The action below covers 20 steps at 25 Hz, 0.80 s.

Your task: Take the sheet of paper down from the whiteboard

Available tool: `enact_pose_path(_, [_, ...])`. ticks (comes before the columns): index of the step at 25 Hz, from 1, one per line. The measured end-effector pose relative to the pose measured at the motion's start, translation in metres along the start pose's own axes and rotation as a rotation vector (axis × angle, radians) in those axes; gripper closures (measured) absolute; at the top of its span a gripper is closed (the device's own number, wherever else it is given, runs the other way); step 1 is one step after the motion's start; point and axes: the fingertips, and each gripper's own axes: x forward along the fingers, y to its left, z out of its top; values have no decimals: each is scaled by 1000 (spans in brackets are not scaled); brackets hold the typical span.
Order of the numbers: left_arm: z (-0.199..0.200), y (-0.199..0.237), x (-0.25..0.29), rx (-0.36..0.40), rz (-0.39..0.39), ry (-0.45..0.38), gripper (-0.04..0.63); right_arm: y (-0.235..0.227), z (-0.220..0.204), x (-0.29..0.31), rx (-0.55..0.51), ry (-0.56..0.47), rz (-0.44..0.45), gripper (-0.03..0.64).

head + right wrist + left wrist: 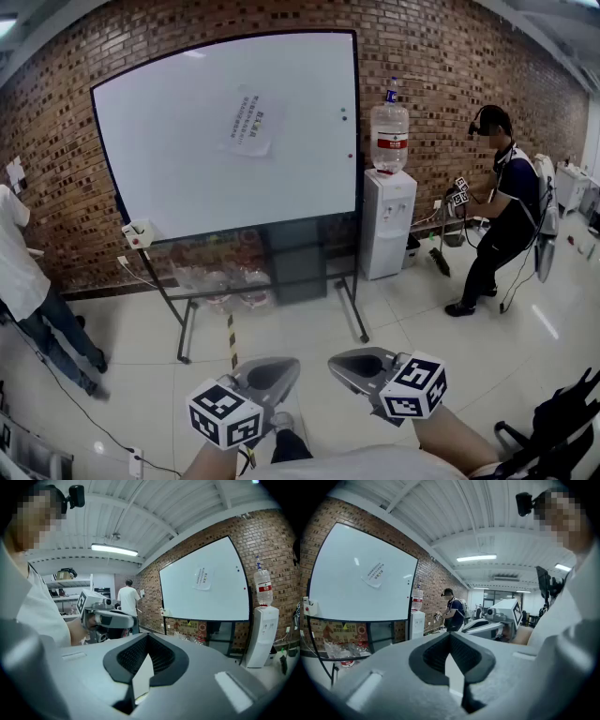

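Red-brown brick wall (pixel 441 56) is running across the back of the room; pale glossy floor tiles (pixel 309 328) are reflecting the lights. A white ribbed ceiling with a strip light (pixel 476 558) is showing in the gripper views.

- Whiteboard (pixel 169 159): standing on a dark wheeled frame in front of the brick, its surface bare apart from the paper.
- Small white box (pixel 138 233): sitting at the board's lower left corner.
- Water dispenser (pixel 387 225): standing just beside the board's right edge, carrying an upturned bottle (pixel 389 136).
- Person in dark clothing (pixel 502 216): leaning forward at the right, near the dispenser.
- Person in a white shirt (pixel 23 272): standing at the left edge, partly cut off.
- Sheet of paper (pixel 251 122): hanging on the whiteboard, in its upper middle area, slightly tilted. Dark lines of print are showing on it, too small to read.
- Left gripper (pixel 267 373): being held low and close to the wearer's body, jaws pressed together with nothing between them.
- Right gripper (pixel 361 366): being held just beside the left one, jaws likewise pressed together and holding nothing.

The sheet is lying well apart from both pairs of jaws, across the open floor and high above them. Neither gripper is touching the board or the paper.
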Motion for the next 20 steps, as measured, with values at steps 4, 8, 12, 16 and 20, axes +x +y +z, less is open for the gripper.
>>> enact_pose_path(4, [-7,54,11,-16,-18,-11,594,-33,-4,48,-14,19,-4,617])
enact_pose_path(8, [0,133,23,-32,-13,5,595,-74,5,114,-10,52,20,617])
enact_pose_path(12, [28,235,39,-18,-11,9,594,-135,33,192,-11,59,12,617])
enact_pose_path(16, [55,340,58,22,-42,20,595,-205,64,274,10,58,-9,617])
enact_pose_path(20, [79,438,75,30,-41,26,594,-266,89,338,3,75,-64,617])
